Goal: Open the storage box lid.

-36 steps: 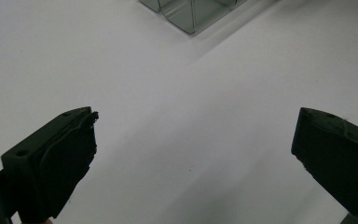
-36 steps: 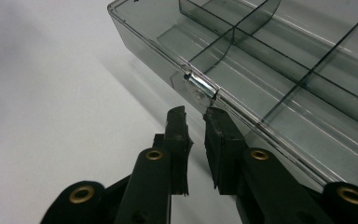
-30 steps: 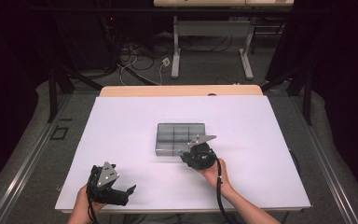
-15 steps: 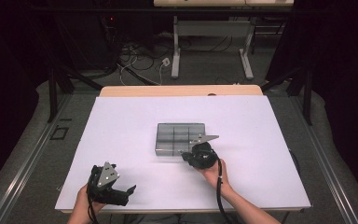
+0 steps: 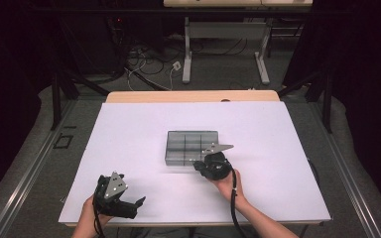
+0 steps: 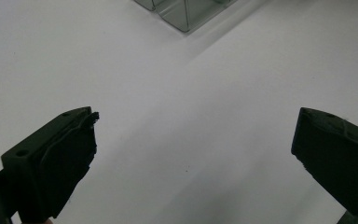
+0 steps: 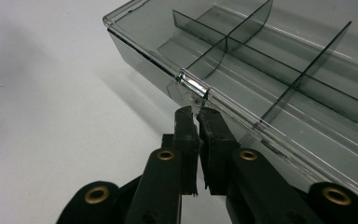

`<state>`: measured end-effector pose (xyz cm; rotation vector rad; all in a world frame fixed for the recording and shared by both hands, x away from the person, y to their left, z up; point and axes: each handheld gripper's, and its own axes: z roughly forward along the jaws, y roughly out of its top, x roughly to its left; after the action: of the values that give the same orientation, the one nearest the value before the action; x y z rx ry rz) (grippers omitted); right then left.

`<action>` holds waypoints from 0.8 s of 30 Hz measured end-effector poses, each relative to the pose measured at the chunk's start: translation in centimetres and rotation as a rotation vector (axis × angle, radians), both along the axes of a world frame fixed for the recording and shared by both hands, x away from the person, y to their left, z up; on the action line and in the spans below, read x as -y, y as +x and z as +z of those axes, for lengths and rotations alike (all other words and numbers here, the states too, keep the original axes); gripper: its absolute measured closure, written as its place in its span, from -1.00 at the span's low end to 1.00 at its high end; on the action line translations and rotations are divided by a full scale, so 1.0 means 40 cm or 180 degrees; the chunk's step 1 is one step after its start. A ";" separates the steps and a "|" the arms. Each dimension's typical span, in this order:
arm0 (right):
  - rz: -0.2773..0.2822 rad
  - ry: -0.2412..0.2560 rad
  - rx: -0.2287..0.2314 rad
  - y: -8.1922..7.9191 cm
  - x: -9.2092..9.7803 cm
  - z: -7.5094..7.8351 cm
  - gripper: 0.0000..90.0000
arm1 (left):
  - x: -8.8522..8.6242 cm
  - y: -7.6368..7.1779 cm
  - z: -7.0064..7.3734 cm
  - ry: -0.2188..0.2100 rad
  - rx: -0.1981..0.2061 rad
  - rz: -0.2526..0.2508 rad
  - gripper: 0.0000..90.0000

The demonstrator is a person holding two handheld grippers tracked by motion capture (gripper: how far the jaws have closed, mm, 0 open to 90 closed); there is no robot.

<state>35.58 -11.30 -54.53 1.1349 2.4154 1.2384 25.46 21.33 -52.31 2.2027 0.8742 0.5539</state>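
Note:
A clear smoky compartment box point(image 5: 191, 146) lies closed in the middle of the white table point(image 5: 129, 134); its dividers show through the lid. My right gripper point(image 5: 198, 165) is at the box's near edge. In the right gripper view its jaws point(image 7: 196, 114) are pressed together right under the small clear latch point(image 7: 193, 88) on the box's front rim point(image 7: 140, 46), with the latch's tab between the tips. My left gripper point(image 5: 135, 205) rests low at the table's near left corner, jaws wide apart point(image 6: 198, 121) over bare table. A corner of the box point(image 6: 182, 11) shows far ahead of it.
The table's near edge runs just below both hands. A wooden strip point(image 5: 193, 95) borders the far edge. Beyond it stand a desk frame point(image 5: 223, 49) and loose cables point(image 5: 144, 64) on the floor. Bare white surface surrounds the box on all sides.
My right gripper has crept slightly left and forward against the box's front edge. The left gripper has stayed put.

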 end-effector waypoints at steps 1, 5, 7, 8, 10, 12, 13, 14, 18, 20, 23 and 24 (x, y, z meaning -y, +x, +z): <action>0.0000 0.0000 0.0000 0.000 0.000 0.000 0.92 | 0.000 0.000 0.000 0.0000 0.0000 0.0000 -1.00; -0.0003 0.0042 0.0032 -0.001 -0.001 0.001 0.92 | -0.003 0.001 0.001 -0.0007 -0.0021 -0.0008 -1.00; -0.0005 0.0040 0.0058 -0.003 0.000 0.005 0.91 | -0.003 0.002 0.001 -0.0002 -0.0017 -0.0018 -1.00; -0.0023 0.0039 0.0088 -0.004 0.001 0.009 0.90 | -0.001 0.000 0.001 -0.0006 -0.0004 -0.0003 -1.00; -0.0043 0.0081 0.0072 -0.004 0.002 0.010 0.90 | -0.001 0.000 0.003 -0.0005 -0.0033 -0.0019 -1.00; -0.0017 0.0057 0.0094 -0.003 0.003 0.011 0.90 | 0.000 0.000 0.002 -0.0016 -0.0006 0.0000 -1.00; -0.0017 0.0057 0.0094 -0.003 0.003 0.011 0.90 | 0.000 0.000 0.002 -0.0016 -0.0006 0.0000 -1.00; -0.0022 0.0063 0.0097 -0.004 0.004 0.013 0.90 | 0.001 0.003 0.004 0.0006 0.0025 -0.0024 -1.00; -0.0003 0.0060 0.0101 -0.005 0.007 0.024 0.91 | 0.010 0.010 0.007 -0.0019 0.0004 0.0009 -1.00; -0.0009 0.0080 0.0148 -0.005 0.006 0.027 0.92 | 0.012 0.016 0.012 -0.0055 0.0018 0.0016 -1.00; 0.0010 0.0075 0.0155 -0.003 0.006 0.028 0.92 | 0.018 0.022 0.015 -0.0089 0.0049 0.0042 -1.00; 0.0009 0.0075 0.0180 -0.003 0.005 0.028 0.92 | 0.027 0.029 0.018 -0.0097 0.0057 0.0065 -1.00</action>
<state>35.45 -11.51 -53.40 1.0881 2.3682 1.2854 26.60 20.26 -51.61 2.1604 0.8910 0.5656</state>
